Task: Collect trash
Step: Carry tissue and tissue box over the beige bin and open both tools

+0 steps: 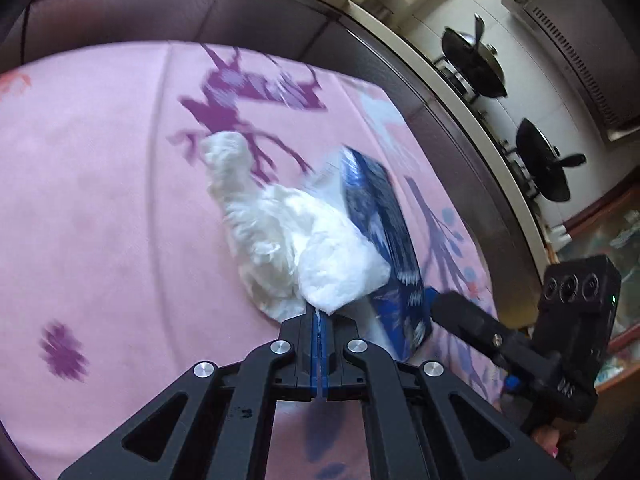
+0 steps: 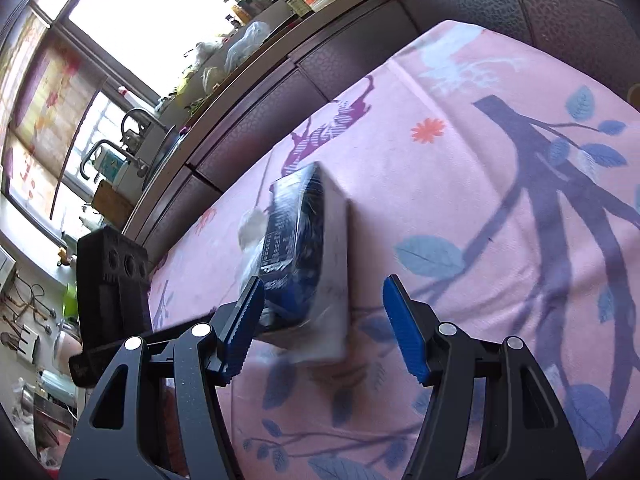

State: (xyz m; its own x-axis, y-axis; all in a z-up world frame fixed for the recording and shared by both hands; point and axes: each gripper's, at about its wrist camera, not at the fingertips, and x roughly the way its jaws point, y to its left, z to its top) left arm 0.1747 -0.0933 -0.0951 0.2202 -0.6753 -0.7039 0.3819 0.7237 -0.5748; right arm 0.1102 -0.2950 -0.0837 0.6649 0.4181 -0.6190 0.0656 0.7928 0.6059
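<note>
A: Item one, crumpled white tissue (image 1: 288,240). Location?

B: Clamped at its near corner by the left gripper (image 1: 320,320), whose jaws are drawn together on it. The rest of it is draped over the pink floral tablecloth (image 1: 100,200), touching the near-left side of the blue tissue pack (image 1: 384,240).

A: Item two, the pack itself?

B: A wrapped blue tissue pack (image 2: 308,248), stood on edge on the cloth. It is framed by the right gripper (image 2: 324,328), whose blue pads (image 2: 404,328) are held wide apart; the left pad is just beside the pack's wrapper, contact not confirmed.

A: Risks to be entered?

B: The tissue is thin and may be torn if pulled while a fold is pinned under the pack. The pack may be tipped over if nudged by the open pad. The cloth may be dragged with the tissue.

A: Surroundings, relative to the pack?

B: Behind it, a dark padded bench back (image 1: 240,12). Beyond that, two black woks (image 1: 472,60) on a stove. Behind and to the left, a sink tap (image 2: 120,148) under a window. Nothing is seen between grippers and pack.
</note>
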